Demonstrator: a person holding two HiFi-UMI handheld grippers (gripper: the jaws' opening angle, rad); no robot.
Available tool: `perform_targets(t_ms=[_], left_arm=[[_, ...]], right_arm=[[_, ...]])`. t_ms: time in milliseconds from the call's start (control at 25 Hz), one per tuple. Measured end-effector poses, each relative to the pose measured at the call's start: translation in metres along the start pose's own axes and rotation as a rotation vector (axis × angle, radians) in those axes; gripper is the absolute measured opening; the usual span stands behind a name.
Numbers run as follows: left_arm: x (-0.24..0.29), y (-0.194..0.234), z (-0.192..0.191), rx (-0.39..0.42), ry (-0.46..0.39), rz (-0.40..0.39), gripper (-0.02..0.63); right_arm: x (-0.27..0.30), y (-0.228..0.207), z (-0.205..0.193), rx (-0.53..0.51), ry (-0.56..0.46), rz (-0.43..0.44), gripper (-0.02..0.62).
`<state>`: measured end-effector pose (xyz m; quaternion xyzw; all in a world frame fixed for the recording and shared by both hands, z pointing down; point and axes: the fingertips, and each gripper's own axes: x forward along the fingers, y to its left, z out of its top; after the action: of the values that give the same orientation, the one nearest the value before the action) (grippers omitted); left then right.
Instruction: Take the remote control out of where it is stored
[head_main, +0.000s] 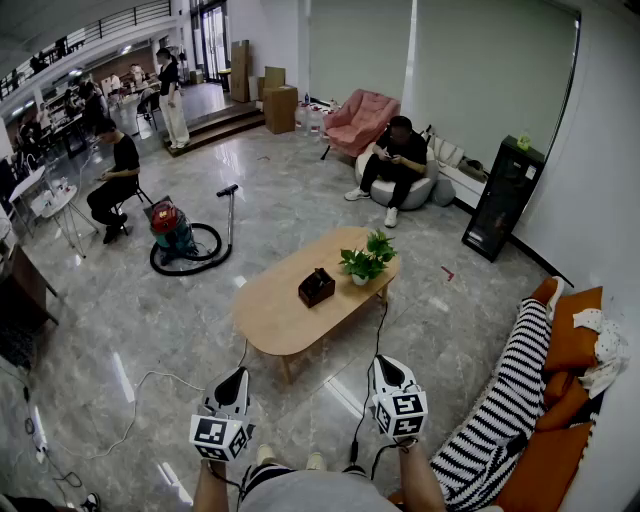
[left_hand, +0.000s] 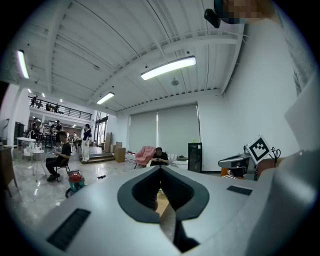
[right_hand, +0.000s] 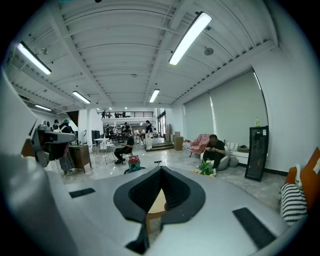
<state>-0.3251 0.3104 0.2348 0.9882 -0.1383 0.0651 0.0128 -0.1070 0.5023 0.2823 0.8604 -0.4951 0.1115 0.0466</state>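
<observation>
Remote control unseen, likely in dark box (head_main: 316, 287) well ahead of left tongs (head_main: 236, 378) and right tongs (head_main: 385, 366), both closed, empty. Risk: arriving closed, toppling box.

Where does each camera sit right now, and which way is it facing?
Head view: on the person's head, looking steeply down at the coffee table; both forearms, left gripper and right gripper show.
Left gripper view: on the left gripper, looking along its shut jaws across the room; the right gripper shows at right.
Right gripper view: on the right gripper, along its shut jaws toward the coffee table.
Shared: all three show the red vacuum.
</observation>
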Motion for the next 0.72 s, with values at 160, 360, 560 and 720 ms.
perform_targets(t_ms=[160,360,560,720], left_arm=[[0.004,-0.001,0.002,0.001,0.003,-0.002,0.006],[0.008,-0.005,0.0,-0.006,0.008,0.0,0.006],[0.016,-0.003,0.002,-0.001,0.015,-0.002,0.006],[0.032,0.002,0.001,0.0,0.025,-0.01,0.005]], right_arm=[[0.002,-0.002,-0.001,0.014,0.006,0.003,0.003],[0.004,-0.008,-0.004,0.022,0.0,0.004,0.003],[0.009,-0.009,0.003,0.047,-0.022,0.019,0.004],[0.021,-0.012,-0.001,0.05,0.002,0.02,0.003]])
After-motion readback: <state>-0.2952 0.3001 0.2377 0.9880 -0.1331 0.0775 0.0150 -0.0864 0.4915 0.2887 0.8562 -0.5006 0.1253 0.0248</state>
